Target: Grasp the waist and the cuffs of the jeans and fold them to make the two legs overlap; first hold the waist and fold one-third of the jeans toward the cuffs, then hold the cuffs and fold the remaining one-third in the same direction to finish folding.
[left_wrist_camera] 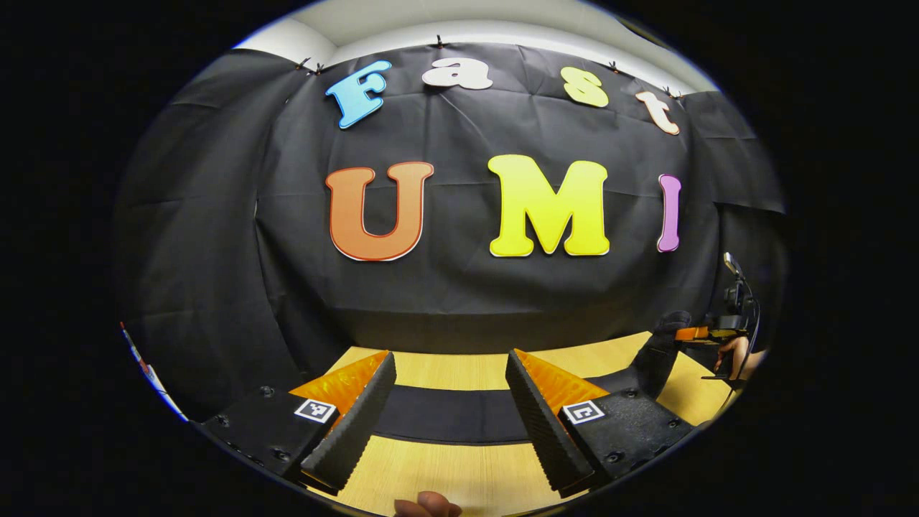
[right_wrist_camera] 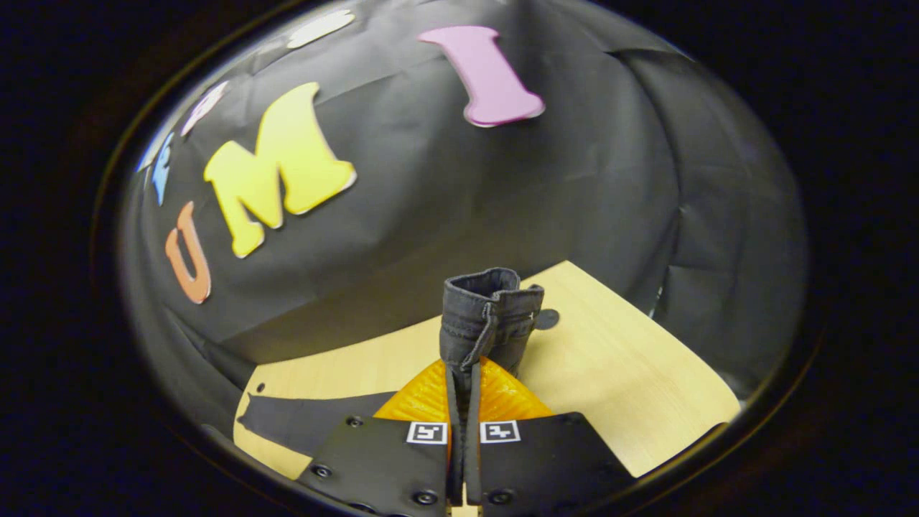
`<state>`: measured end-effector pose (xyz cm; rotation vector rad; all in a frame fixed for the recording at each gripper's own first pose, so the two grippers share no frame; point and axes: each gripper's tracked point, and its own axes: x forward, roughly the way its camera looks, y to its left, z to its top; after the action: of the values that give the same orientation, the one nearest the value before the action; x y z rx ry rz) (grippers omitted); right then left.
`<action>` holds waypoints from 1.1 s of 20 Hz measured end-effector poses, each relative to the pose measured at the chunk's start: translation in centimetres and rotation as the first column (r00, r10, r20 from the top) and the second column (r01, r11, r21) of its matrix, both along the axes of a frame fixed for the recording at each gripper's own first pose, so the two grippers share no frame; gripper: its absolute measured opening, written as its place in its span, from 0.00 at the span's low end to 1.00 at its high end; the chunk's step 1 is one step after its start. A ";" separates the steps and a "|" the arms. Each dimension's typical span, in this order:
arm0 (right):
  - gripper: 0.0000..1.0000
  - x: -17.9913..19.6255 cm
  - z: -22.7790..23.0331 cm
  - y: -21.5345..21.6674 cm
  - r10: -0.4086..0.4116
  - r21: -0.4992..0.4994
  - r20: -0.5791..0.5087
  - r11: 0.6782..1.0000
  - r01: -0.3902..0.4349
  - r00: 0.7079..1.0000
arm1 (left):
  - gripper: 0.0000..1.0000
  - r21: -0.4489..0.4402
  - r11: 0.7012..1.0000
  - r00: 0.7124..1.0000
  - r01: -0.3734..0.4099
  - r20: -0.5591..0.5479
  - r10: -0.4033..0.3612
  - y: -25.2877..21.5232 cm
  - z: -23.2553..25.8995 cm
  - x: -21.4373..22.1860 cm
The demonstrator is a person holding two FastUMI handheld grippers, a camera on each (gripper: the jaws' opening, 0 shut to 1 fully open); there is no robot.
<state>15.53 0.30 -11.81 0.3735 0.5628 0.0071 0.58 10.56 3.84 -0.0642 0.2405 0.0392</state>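
While the right gripper (right_wrist_camera: 463, 391) clamps the jeans (right_wrist_camera: 488, 316) waist at 12 o'clock, lifted off the table (right_wrist_camera: 632, 373), the left gripper (left_wrist_camera: 449, 409) hangs open above a leg

**Counting what's out on the table**

One pair of jeans (left_wrist_camera: 452, 416) is lying on one wooden table (left_wrist_camera: 459, 474). Two grippers are working: the left gripper (left_wrist_camera: 451, 413) and the right gripper (right_wrist_camera: 463, 402). One fingertip (left_wrist_camera: 428, 505) is peeking in below.
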 end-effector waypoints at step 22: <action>0.02 -3.8 -2.2 28.1 0.383 -0.099 0.064 0.921 -0.376 0.922 | 0.99 -0.010 0.970 0.968 -0.243 -0.073 0.242 9.0 -2.9 -8.4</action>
<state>11.76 28.42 -14.01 0.1752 0.5453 0.3710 -7.78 19.61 0.94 -0.1109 0.3032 0.2834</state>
